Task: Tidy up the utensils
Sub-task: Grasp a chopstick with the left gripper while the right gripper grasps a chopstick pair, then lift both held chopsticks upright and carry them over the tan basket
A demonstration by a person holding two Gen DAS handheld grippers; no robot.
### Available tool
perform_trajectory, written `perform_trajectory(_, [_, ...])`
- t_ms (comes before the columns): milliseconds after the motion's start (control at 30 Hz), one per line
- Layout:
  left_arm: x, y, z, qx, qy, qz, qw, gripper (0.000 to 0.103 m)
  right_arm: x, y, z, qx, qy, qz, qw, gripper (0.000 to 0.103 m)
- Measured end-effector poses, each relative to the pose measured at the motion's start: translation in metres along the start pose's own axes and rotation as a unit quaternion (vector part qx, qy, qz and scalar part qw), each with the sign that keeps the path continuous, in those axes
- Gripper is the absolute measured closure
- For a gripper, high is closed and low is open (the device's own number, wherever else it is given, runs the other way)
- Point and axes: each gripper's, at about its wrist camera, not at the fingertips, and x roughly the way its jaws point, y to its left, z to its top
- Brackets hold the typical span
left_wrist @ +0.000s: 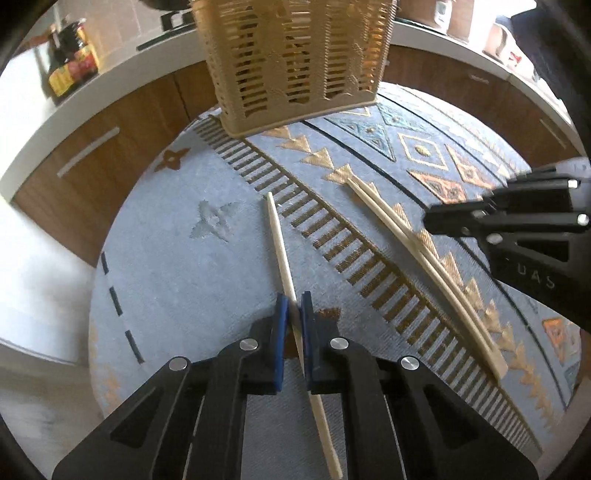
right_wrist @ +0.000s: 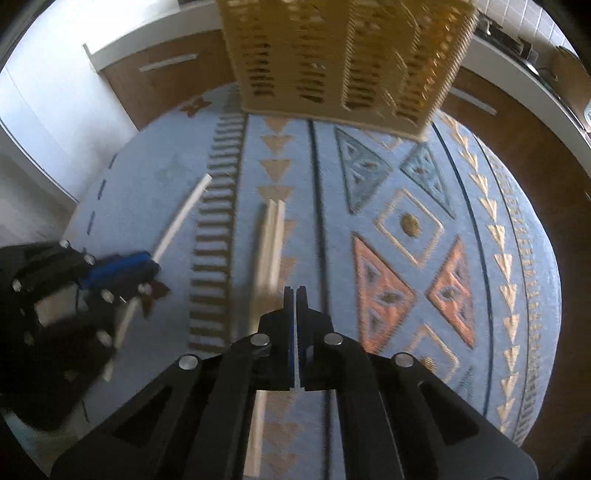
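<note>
Left gripper (left_wrist: pixel 294 306) fingers pinch a single chopstick (left_wrist: pixel 277 236) at lower centre, ready to lift it toward the slatted utensil basket (left_wrist: pixel 291 62) at top. Right gripper (right_wrist: pixel 295 295) fingers closed empty, just right of the chopstick pair (right_wrist: pixel 271 236), apparently missing it.

It is a home kitchen. Brown wooden cabinets (left_wrist: pixel 122 110) with long handles stand under a white countertop (left_wrist: pixel 44 110), sauce bottles (left_wrist: pixel 70 55) stand on it, white tiles (right_wrist: pixel 517 14) cover the wall, and a patterned blue cloth (left_wrist: pixel 177 258) covers the round desk.
</note>
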Motion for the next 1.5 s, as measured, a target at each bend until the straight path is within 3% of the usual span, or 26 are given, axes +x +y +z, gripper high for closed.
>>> perform_trajectory(167, [-0.005, 0.023, -0.003, -0.071, -0.006, -0.022, 0.9972, 0.099, -0.004, -0.021, -0.008, 0.039, 0.008, 0.080, 0.996, 0.101])
perform_trajectory(300, [-0.009, 0.041, -0.007, -0.108, -0.005, -0.024, 0.9939, 0.099, -0.010, -0.015, -0.005, 0.028, 0.006, 0.078, 0.997, 0.095])
perform_trajectory(433, [-0.011, 0.057, -0.011, -0.148, 0.001, -0.017, 0.9889, 0.099, -0.007, -0.001, 0.006, 0.021, 0.015, 0.080, 0.996, 0.062])
perform_trajectory(533, [-0.006, 0.066, -0.012, -0.160, 0.017, -0.032, 0.9865, 0.098, 0.002, 0.014, 0.017, -0.006, 0.015, 0.052, 0.998, 0.062])
perform_trajectory(567, [-0.006, 0.068, -0.012, -0.160, 0.021, -0.037, 0.9862, 0.097, 0.004, 0.017, 0.018, -0.013, 0.019, 0.044, 0.999, 0.067])
perform_trajectory(733, [-0.004, 0.073, 0.006, -0.130, 0.031, -0.045, 0.9900, 0.081, 0.012, 0.028, 0.021, -0.041, 0.045, 0.014, 0.998, 0.074])
perform_trajectory(900, [0.015, 0.072, 0.028, -0.095, 0.072, -0.058, 0.9913, 0.081, 0.014, 0.037, 0.026, -0.068, 0.061, -0.015, 0.996, 0.083])
perform_trajectory(1000, [0.016, 0.062, 0.033, -0.060, 0.080, -0.043, 0.9940, 0.081, 0.020, 0.049, 0.033, -0.073, 0.068, -0.016, 0.995, 0.091])
perform_trajectory(1100, [0.016, 0.051, 0.035, -0.025, 0.078, -0.012, 0.9966, 0.098, 0.028, 0.060, 0.037, -0.081, 0.066, -0.021, 0.994, 0.092])
perform_trajectory(1133, [0.016, 0.050, 0.035, -0.024, 0.076, -0.009, 0.9968, 0.098, 0.029, 0.062, 0.037, -0.083, 0.064, -0.023, 0.994, 0.092])
perform_trajectory(1233, [0.011, 0.048, 0.028, -0.025, 0.057, 0.000, 0.9980, 0.099, 0.028, 0.071, 0.033, -0.091, 0.051, -0.028, 0.994, 0.093])
perform_trajectory(1333, [0.001, 0.048, 0.020, -0.047, 0.023, -0.031, 0.9981, 0.100, 0.014, 0.070, 0.024, -0.088, 0.021, -0.008, 0.996, 0.093])
perform_trajectory(1500, [-0.043, 0.047, 0.007, -0.075, -0.072, -0.051, 0.9932, 0.100, -0.024, 0.054, 0.004, -0.078, -0.052, 0.027, 0.995, 0.093])
